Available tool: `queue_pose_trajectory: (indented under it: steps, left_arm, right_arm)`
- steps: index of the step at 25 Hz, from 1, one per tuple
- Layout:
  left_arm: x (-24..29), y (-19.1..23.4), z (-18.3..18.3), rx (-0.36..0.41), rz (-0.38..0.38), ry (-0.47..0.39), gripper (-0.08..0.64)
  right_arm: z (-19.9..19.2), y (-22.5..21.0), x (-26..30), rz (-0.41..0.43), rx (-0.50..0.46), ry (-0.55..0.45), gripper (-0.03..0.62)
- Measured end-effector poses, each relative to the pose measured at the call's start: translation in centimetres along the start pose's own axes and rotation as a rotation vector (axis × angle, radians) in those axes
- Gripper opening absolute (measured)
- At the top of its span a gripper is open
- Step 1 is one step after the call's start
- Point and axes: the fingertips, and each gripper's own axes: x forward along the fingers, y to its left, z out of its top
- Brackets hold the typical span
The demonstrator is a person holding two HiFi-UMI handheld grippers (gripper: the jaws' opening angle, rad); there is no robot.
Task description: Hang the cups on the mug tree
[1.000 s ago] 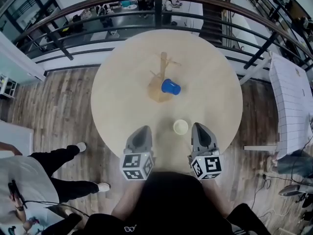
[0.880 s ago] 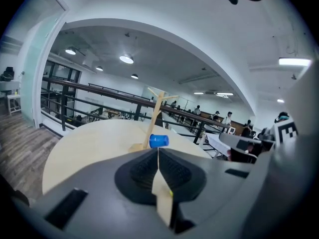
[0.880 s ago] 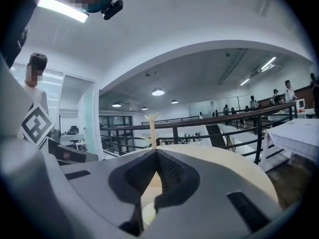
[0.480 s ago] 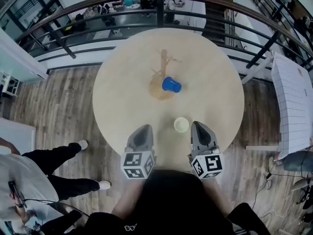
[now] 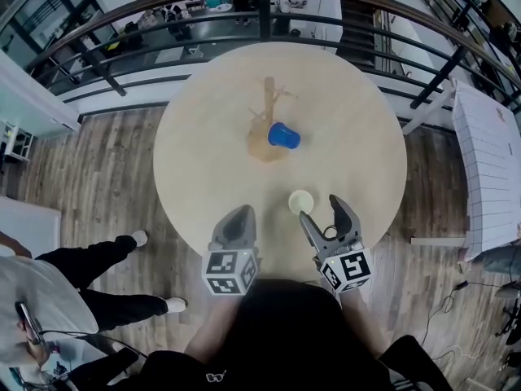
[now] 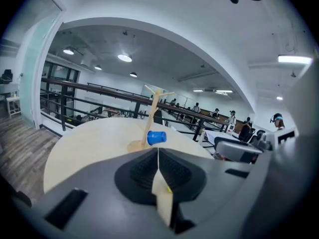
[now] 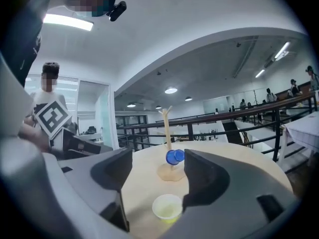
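Pale yellow cup point(image 5: 300, 201) stands mouth-up on the near tabletop point(image 5: 203, 161), just ahead of my right hand-held gripper point(image 5: 321, 210). The mug tree point(image 5: 269, 108) is well beyond it, with the blue cup point(image 5: 283, 135) apparently already on a low peg. Right jaws have just been opening and are now wide, nothing between the pads yet. Left hand-held gripper point(image 5: 238, 217) is closed, empty, parked. I'd centre on the cup, ease forward, then pinch one wall near the rim. Can't see a handle from here.
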Motion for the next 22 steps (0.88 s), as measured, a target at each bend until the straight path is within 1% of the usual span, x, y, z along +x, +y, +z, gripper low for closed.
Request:
queue_pose_trajectory:
  steps: [2, 6, 11, 16, 18, 22]
  left_arm:
    - [0.0, -0.1, -0.2, 0.006, 0.002, 0.005, 0.014]
    - [-0.2, -0.1, -0.4, 0.022, 0.011, 0.020, 0.014]
    - [-0.1, -0.2, -0.5, 0.040, 0.018, 0.037, 0.014]
    - [-0.4, -0.1, -0.8, 0.060, 0.028, 0.050, 0.014]
    - [-0.5, 0.0, -0.7, 0.068, 0.034, 0.052, 0.014]
    - [-0.6, 0.4, -0.3, 0.082, 0.050, 0.059, 0.014]
  right_arm:
    - [-0.9, 0.1, -0.2, 0.015, -0.039, -0.004, 0.336]
    - [-4.3, -0.5, -0.7, 0.014, -0.054, 0.026, 0.344]
    - [-9.1, -1.1, -0.2, 0.024, -0.069, 0.116, 0.344]
    - [-13.4, -1.3, 1.0, 0.033, -0.136, 0.202, 0.344]
    - [-14.6, -1.6, 1.6, 0.039, -0.149, 0.224, 0.344]
    - [-15.7, -2.4, 3.1, 0.043, -0.170, 0.244, 0.344]
